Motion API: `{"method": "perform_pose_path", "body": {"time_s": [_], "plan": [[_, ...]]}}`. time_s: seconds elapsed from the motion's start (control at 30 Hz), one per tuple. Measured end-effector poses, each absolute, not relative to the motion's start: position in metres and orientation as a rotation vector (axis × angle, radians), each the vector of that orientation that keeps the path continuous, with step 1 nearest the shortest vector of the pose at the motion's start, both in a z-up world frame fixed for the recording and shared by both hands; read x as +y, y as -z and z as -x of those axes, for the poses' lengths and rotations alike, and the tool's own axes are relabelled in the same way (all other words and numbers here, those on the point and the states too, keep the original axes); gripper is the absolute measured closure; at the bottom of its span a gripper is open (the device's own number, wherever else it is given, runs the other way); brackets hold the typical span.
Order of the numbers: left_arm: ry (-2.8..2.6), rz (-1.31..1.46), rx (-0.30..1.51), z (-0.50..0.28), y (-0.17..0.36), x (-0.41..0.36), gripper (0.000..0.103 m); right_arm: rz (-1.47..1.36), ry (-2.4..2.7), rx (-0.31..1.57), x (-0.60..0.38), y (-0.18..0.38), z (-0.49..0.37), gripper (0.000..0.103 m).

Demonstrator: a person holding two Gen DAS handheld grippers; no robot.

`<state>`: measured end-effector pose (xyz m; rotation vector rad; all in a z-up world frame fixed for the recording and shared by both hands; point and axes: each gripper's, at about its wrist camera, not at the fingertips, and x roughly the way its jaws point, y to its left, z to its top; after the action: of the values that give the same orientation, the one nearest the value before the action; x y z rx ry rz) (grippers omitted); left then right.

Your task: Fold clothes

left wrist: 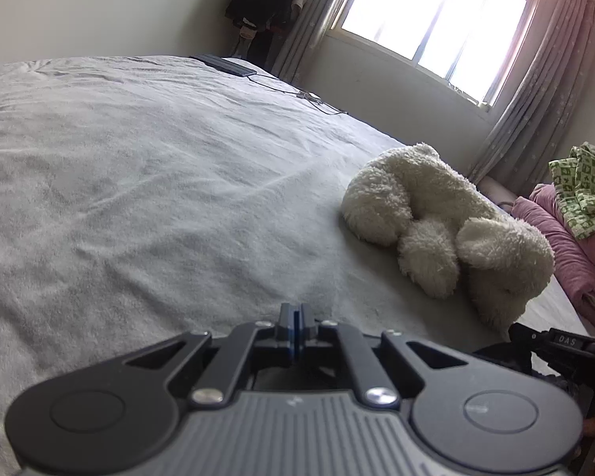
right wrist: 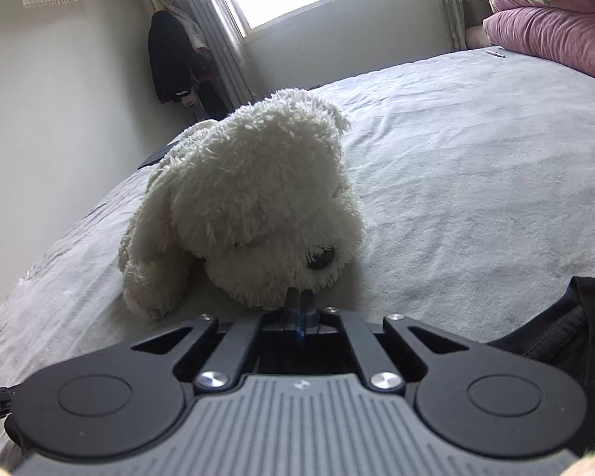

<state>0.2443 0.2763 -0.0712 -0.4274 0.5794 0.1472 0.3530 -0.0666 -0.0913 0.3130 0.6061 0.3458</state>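
A dark garment [right wrist: 567,329] lies on the grey bed sheet [right wrist: 476,166] at the right edge of the right wrist view; only a corner of it shows. My left gripper [left wrist: 296,313] is shut and empty above the bed sheet [left wrist: 139,182]. My right gripper [right wrist: 300,297] is shut and empty, its tips just in front of the snout of a white plush dog [right wrist: 258,206]. The right gripper's body [left wrist: 567,349] shows at the lower right of the left wrist view.
The plush dog [left wrist: 448,230] lies on the bed's right part. Pink bedding [right wrist: 551,35] with a green patterned cloth [left wrist: 583,190] is stacked at the bed's head. A dark flat device with a cable [left wrist: 226,65] lies at the far edge, near the window [left wrist: 432,20].
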Motion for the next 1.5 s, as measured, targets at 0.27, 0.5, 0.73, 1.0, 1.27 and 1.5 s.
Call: {"method": "perform_pose_path", "body": {"time_s": [0.27, 0.5, 0.73, 1.0, 1.27, 1.5], "plan": [[-0.077, 0.588, 0.61, -0.237, 0.062, 0.299, 0.072, -0.278, -0.339, 0.606, -0.062, 0.067, -0.322, 0.088], [-0.101, 0.544, 0.651, -0.237, 0.056, 0.293, 0.07, -0.329, -0.472, 0.647, -0.037, 0.051, -0.251, 0.044], [-0.092, 0.505, 0.651, -0.237, 0.052, 0.282, 0.07, -0.41, -0.556, 0.68, -0.03, 0.089, -0.24, 0.047], [-0.197, 0.399, 0.671, -0.234, 0.047, 0.254, 0.065, -0.533, -0.612, 0.669, -0.045, 0.092, -0.244, 0.046], [-0.227, 0.47, 0.767, -0.197, 0.039, 0.248, 0.063, -0.68, -0.635, 0.659, -0.068, 0.086, -0.244, 0.045], [-0.249, 0.561, 0.837, -0.173, 0.039, 0.253, 0.062, -0.64, -0.613, 0.673, -0.068, 0.08, -0.242, 0.045]]}}
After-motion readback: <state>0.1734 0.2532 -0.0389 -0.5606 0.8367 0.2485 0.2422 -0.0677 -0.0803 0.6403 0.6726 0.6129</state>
